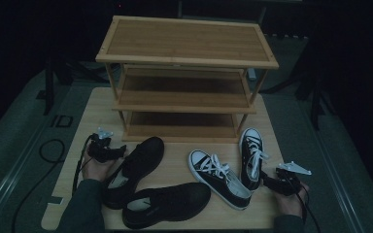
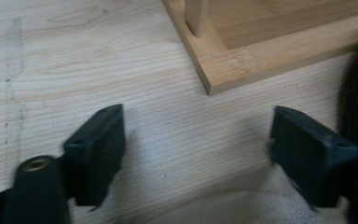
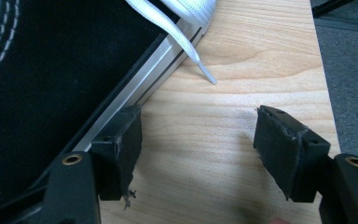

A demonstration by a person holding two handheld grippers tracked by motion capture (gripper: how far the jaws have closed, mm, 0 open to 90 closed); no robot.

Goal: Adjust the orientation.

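A pale wooden table (image 1: 82,121) stood in a dark room, bearing a three-tier bamboo rack (image 1: 187,73) at its far side. Two black shoes (image 1: 141,184) lay near left, two black-and-white sneakers (image 1: 233,167) near right. The left gripper (image 1: 119,151) hung with jaws apart beside a black shoe; the right gripper (image 1: 267,182), jaws apart, sat against the rightmost sneaker.

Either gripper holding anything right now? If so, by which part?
Nothing held. Left gripper and right gripper are both open over bare table; the right one sits beside a sneaker.
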